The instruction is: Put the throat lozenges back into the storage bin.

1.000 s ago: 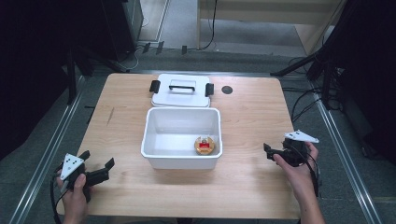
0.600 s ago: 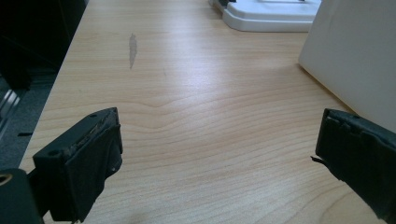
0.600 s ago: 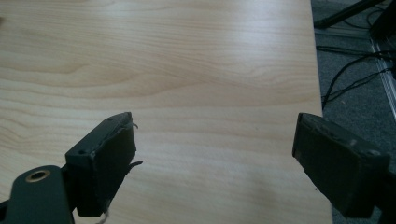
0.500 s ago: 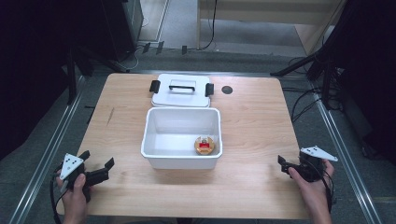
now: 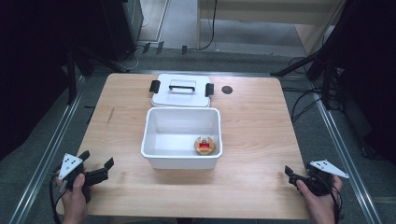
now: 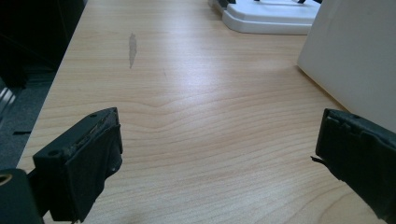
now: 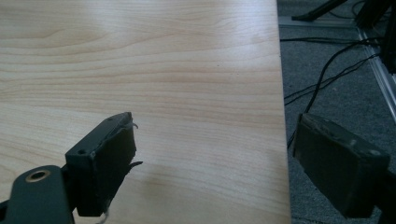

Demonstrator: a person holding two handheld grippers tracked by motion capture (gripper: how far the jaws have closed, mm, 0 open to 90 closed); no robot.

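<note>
High view: a light wooden table [image 5: 261,121] carries an open white plastic bin [image 5: 181,136], a small round orange-and-red item [image 5: 204,145] lying in its right near corner, a white handled lid [image 5: 182,90] just behind it. Left gripper [image 5: 97,165] and right gripper [image 5: 293,175] sit near the table's front corners, jaws wide, empty.

Overhead view; tool views near table [image 5: 261,140]

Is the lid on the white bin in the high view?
No, the lid lies flat on the table just behind the open white bin.
</note>
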